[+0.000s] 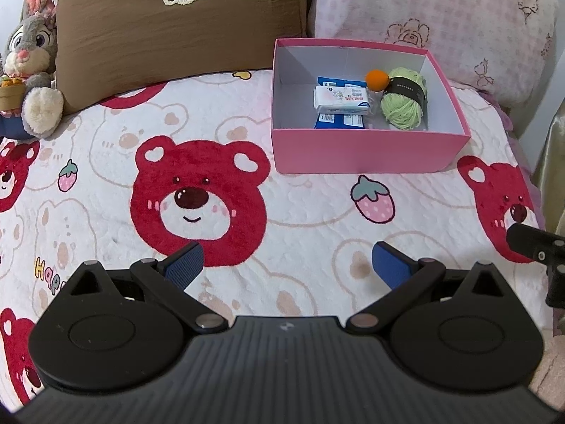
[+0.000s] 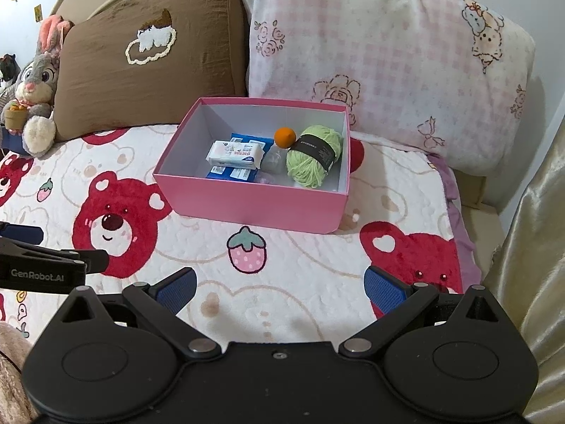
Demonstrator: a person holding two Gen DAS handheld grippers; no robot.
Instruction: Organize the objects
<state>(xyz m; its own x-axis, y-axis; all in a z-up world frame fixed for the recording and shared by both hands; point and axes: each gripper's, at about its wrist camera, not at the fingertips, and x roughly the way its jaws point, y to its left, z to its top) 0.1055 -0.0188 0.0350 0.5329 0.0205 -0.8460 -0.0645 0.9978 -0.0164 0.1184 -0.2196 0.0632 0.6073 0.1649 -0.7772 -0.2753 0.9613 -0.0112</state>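
Observation:
A pink box stands on the bed near the pillows. Inside lie a green yarn ball, a small bottle with an orange cap, a white tissue pack and blue packets under it. My left gripper is open and empty over the blanket, well short of the box. My right gripper is open and empty too, in front of the box.
A bear-print blanket covers the bed. A brown pillow and a pink pillow lean behind the box. A plush rabbit sits far left. The bed edge runs on the right.

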